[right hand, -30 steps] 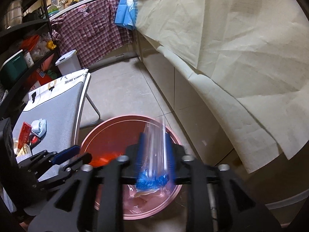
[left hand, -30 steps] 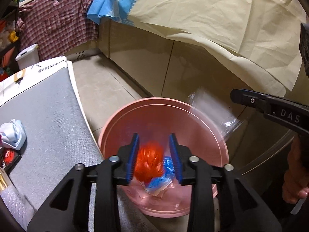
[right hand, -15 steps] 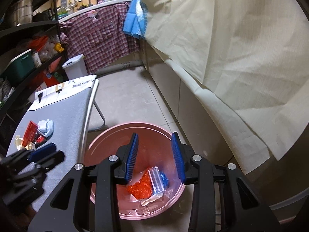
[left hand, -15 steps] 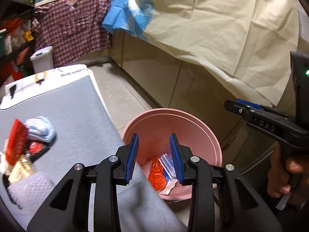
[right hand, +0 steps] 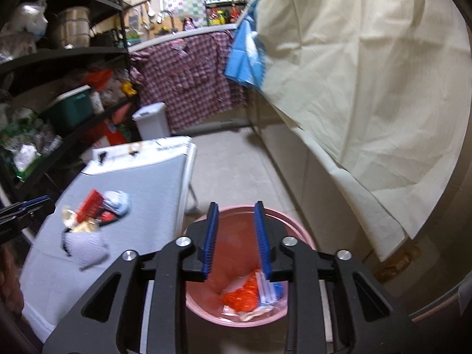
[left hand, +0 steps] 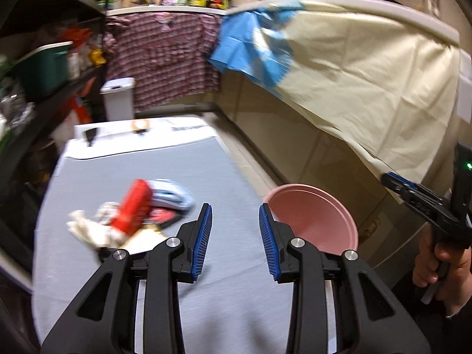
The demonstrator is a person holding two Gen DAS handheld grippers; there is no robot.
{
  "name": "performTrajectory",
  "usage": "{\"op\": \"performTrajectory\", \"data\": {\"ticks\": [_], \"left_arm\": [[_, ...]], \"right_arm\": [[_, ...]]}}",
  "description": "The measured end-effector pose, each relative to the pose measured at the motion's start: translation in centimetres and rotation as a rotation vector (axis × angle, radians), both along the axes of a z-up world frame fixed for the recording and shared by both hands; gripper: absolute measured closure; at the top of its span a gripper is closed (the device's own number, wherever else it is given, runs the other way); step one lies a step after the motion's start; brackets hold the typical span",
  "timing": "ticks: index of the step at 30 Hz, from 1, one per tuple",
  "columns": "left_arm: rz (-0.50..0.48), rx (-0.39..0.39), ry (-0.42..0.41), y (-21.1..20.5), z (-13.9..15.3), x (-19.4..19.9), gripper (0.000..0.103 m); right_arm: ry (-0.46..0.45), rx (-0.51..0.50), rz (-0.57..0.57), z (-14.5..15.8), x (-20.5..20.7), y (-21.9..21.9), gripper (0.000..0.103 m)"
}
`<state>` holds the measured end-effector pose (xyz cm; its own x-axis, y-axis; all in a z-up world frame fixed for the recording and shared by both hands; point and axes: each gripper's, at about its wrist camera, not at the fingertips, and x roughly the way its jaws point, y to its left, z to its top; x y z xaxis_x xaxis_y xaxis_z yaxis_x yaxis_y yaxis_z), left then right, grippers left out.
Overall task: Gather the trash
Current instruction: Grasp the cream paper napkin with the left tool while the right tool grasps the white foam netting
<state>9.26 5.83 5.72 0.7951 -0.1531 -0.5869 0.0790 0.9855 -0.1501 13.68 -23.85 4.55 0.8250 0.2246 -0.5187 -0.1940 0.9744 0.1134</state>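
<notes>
The left gripper (left hand: pixel 235 236) hangs over the grey table (left hand: pixel 183 174) with its jaws apart and nothing between them. The right gripper (right hand: pixel 235 239) is above the pink bucket (right hand: pixel 298 227); its jaws have just been closing (a gap remains, and they grip nothing). The bucket stands on the floor just beside the table and contains orange and blue wrappers (right hand: pixel 250 293). A small heap of trash (left hand: pixel 129 215) lies on the table, ahead and to the left of the left gripper.
</notes>
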Motion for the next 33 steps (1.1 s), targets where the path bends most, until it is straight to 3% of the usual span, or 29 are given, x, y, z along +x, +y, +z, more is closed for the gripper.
{"op": "performTrajectory", "data": {"ticks": [5, 11, 22, 27, 31, 33], "left_arm": [[0.101, 0.046, -0.024, 6.5, 1.6, -1.3, 0.069], [0.245, -0.006, -0.024, 12.4, 0.7, -1.3, 0.07], [0.364, -0.085, 0.061, 16.2, -3.6, 0.1, 0.07], [0.383, -0.107, 0.111, 16.9, -5.7, 1.5, 0.07], [0.389, -0.103, 0.15, 17.1, -7.4, 2.5, 0.07], [0.389, -0.106, 0.162, 17.3, -8.0, 3.1, 0.07]], "right_arm": [[-0.027, 0.031, 0.078, 1.1, -1.2, 3.3, 0.083], [0.014, 0.089, 0.207, 0.0, -1.3, 9.5, 0.083], [0.076, 0.046, 0.396, -4.9, -0.3, 19.4, 0.082], [0.15, 0.038, 0.454, -7.6, 1.0, 22.5, 0.079], [0.219, 0.054, 0.477, -9.4, 2.3, 23.0, 0.065], [0.243, 0.057, 0.486, -10.2, 2.9, 23.1, 0.065]]}}
